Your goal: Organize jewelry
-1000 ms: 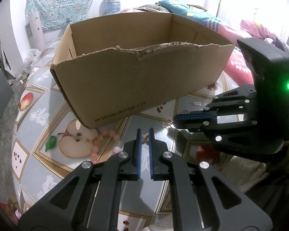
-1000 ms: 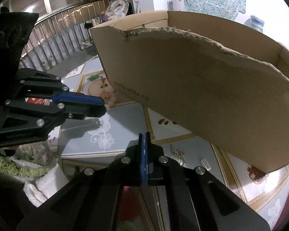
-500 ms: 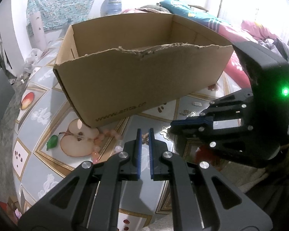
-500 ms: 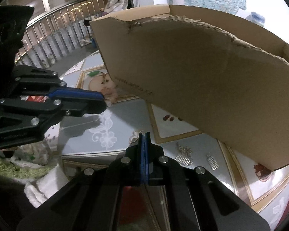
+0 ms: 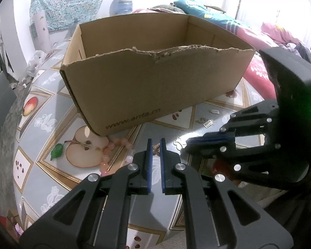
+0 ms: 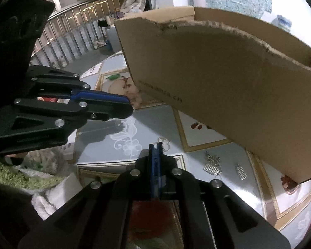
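Note:
A brown cardboard box (image 5: 155,78) stands open-topped on the round patterned table (image 5: 41,124). A pink bead bracelet (image 5: 114,145) lies at its near corner. Small silver charms (image 5: 207,122) and a bit of chain (image 6: 212,157) lie in front of the box. My left gripper (image 5: 155,145) hovers over the table edge, jaws nearly together with nothing gripped. My right gripper (image 6: 155,148) points down at a small white butterfly-shaped piece (image 6: 164,143); its jaws are just starting to open, with only a sliver between the pads and nothing in them.
A green and white towel (image 6: 20,176) lies at the table's near edge under the grippers. Bedding (image 5: 269,37) and a water bottle (image 5: 122,2) are behind the box. A metal railing (image 6: 76,35) runs at the far left in the right wrist view.
The right gripper has moved forward and lower over the table toward the silver charms, which now show fully. The left gripper has stayed put.

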The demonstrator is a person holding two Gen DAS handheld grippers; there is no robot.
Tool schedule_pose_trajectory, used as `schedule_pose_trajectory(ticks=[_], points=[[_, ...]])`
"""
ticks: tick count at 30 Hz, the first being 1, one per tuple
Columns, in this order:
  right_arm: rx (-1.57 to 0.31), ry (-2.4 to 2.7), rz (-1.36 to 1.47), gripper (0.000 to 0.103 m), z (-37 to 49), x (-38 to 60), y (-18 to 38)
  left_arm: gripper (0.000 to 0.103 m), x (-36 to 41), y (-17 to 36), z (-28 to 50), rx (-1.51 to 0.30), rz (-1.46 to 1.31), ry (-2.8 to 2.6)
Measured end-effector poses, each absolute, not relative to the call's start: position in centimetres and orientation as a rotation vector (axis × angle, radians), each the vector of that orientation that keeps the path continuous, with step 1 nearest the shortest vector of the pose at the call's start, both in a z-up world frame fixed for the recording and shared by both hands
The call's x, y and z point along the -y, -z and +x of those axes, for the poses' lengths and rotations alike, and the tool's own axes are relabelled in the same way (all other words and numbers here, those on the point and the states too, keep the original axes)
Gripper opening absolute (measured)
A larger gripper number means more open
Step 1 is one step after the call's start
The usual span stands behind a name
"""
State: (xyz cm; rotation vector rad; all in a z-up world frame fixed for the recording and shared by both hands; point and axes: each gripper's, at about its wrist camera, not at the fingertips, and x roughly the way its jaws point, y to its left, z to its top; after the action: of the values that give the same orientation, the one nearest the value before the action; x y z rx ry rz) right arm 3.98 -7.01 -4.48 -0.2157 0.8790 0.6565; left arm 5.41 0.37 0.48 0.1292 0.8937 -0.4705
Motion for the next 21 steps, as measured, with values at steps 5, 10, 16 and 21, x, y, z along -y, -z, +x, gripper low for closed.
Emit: schedule_pose_trajectory(ticks=[5,10,16,21], points=[[-0.849,-0.668,-0.271,0.025,4.2,6.9,4.4,0.006,-0.4,-0.5,5.4,-0.891,0.131,0.472],[-0.833,-0.731,-0.372,0.025,5.0,5.9,5.0,0.006,-0.5,-0.3,5.3,-0.895,0.125,0.472],[-0.845,-0.813,-0.364,0.016,6.1,6.3,5.0,0.006,-0.7,-0.4,5.5,-0.895,0.121,0.469],[-0.845,-0.811,-0.347,0.016,6.1,6.3,5.0,0.006,-0.9,-0.4,5.6,-0.897,0.120,0.464]])
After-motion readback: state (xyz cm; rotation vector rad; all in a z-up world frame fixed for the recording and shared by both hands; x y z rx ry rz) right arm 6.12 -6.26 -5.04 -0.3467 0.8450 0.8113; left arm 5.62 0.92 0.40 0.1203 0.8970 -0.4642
